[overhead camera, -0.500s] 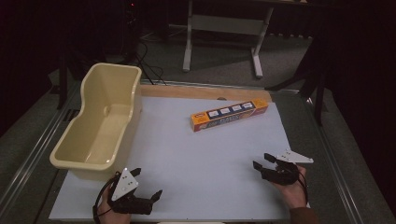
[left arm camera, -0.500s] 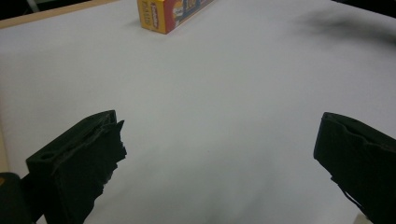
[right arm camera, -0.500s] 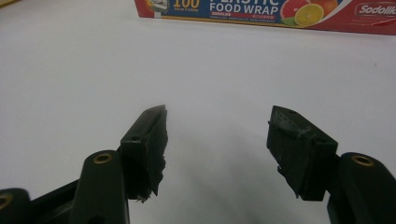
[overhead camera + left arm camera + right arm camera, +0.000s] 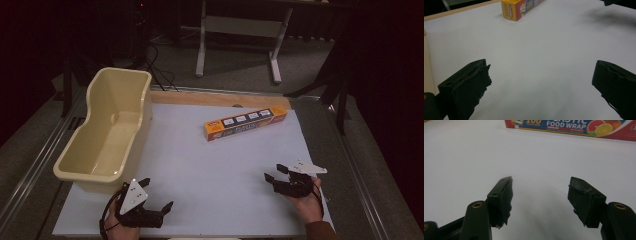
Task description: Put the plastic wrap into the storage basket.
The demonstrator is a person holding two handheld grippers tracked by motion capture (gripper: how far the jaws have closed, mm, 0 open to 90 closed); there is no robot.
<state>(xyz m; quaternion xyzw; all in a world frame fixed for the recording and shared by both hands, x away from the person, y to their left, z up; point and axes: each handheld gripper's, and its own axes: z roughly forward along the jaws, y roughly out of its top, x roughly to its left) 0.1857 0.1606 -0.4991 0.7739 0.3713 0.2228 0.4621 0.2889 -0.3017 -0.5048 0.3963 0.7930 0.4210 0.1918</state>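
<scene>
Nothing has visibly shifted since half a second ago: both grippers sit where they were, near the front edge of the white desk [image 4: 210, 165], and the plastic food wrap box [image 4: 246, 123] has not moved. Taking that box as landmark, the left gripper [image 4: 155, 194] lies well in front of it and to the left, jaws spread wide and released, holding nothing; its own view shows bare white surface between them and the box's yellow end [image 4: 514, 9] far ahead. Opposite it, the right gripper [image 4: 276, 173] lies in front of the box and slightly right, jaws parted and empty, the box's printed side [image 4: 574, 126] beyond. A cream plastic tub [image 4: 107, 132] stands left of the box, well apart from it
</scene>
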